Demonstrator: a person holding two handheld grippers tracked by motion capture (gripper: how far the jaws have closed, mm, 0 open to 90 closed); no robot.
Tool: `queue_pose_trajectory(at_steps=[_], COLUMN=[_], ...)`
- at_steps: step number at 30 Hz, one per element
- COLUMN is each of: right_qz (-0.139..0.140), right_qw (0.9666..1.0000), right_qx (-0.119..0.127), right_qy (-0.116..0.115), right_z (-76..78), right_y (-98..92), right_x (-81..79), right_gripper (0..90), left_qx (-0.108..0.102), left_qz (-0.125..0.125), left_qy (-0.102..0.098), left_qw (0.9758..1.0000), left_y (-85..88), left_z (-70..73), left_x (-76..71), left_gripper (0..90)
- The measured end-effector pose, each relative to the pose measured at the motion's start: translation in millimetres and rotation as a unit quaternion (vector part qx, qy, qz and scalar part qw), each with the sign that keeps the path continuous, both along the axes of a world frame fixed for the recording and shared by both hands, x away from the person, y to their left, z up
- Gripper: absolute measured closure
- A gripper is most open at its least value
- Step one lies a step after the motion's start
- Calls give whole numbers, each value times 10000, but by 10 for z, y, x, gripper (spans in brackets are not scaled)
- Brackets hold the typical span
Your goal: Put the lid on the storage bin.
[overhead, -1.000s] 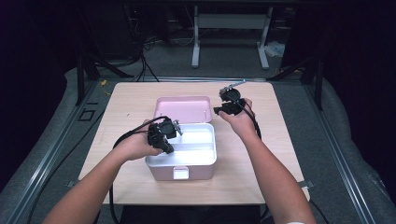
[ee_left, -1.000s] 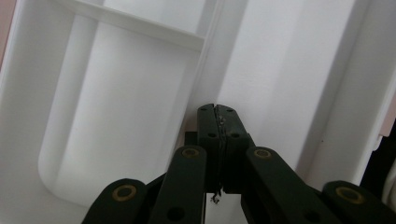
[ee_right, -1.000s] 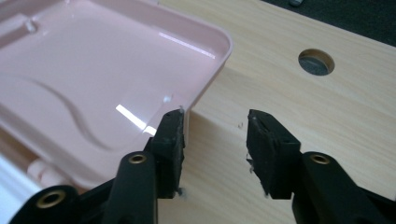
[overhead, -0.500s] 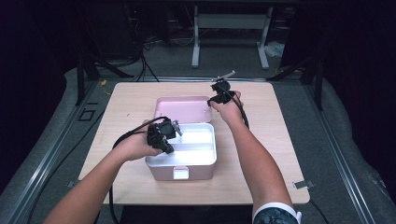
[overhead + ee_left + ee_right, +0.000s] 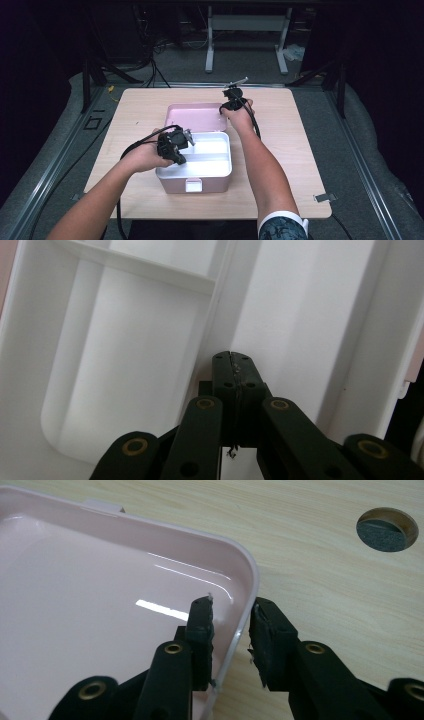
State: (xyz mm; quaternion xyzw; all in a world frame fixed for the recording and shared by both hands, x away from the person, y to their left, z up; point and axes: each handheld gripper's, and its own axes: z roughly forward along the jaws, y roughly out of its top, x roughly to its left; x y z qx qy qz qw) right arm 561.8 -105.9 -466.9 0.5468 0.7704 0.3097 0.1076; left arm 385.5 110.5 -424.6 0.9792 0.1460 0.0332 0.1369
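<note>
High view has a pink storage box (image 5: pixel 195 185) sitting open near the middle of the wooden table (image 5: pixel 295 165), its pink lid (image 5: pixel 192 116) laid flat behind it and a white divided tray (image 5: pixel 212 155) showing inside. Left gripper (image 5: pixel 186 136) is over the tray's left part, held by the left hand (image 5: pixel 147 156), jaws pinched fully together; the left gripper view shows the two black tips meeting right above a ridge between tray compartments, and nothing can be made out between them. Over to the right gripper (image 5: pixel 226 107), at the lid's far right corner with the right hand (image 5: pixel 241 114) behind it. Right gripper view puts one jaw inside the lid and the other outside on the table side, the raised rim (image 5: pixel 247 587) running between them. Those jaws have just been closing, yet a gap remains on each side of the rim, so no squeeze on it. A round cable hole (image 5: pixel 386 528) sits in the tabletop beyond.
</note>
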Motion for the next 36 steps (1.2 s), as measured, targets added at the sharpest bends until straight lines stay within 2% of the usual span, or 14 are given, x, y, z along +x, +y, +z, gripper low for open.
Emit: queue_pose_trajectory(at_steps=[7,8,10,17,27,36], right_qz=[11,-47,1,-29,-95,-126], right_qw=[10000,9999,9998,9997,9998,9999], right_qx=[-42,-90,-203,-237,-92,-64], right_qy=[67,-7,39,48,124,-87], right_z=[1,0,19,43,79,155], right_y=[-4,12,12,-11,-35,-35], right_x=[5,-1,-11,-22,-25,-72], right_gripper=[749,751,753,758,768,784], left_qx=[-51,-12,-15,-37,-18,-50], left_qz=[-9,-66,-79,-90,-78,-88], left_qy=[-6,-30,-32,-7,4,7], left_qw=[10000,10000,10000,10000,10000,9999], left_y=[8,6,3,9,4,9], left_z=[-5,-1,-1,0,0,-2], left_x=[-5,-5,-6,4,6,6], left_gripper=[900,900,900,900,900,900])
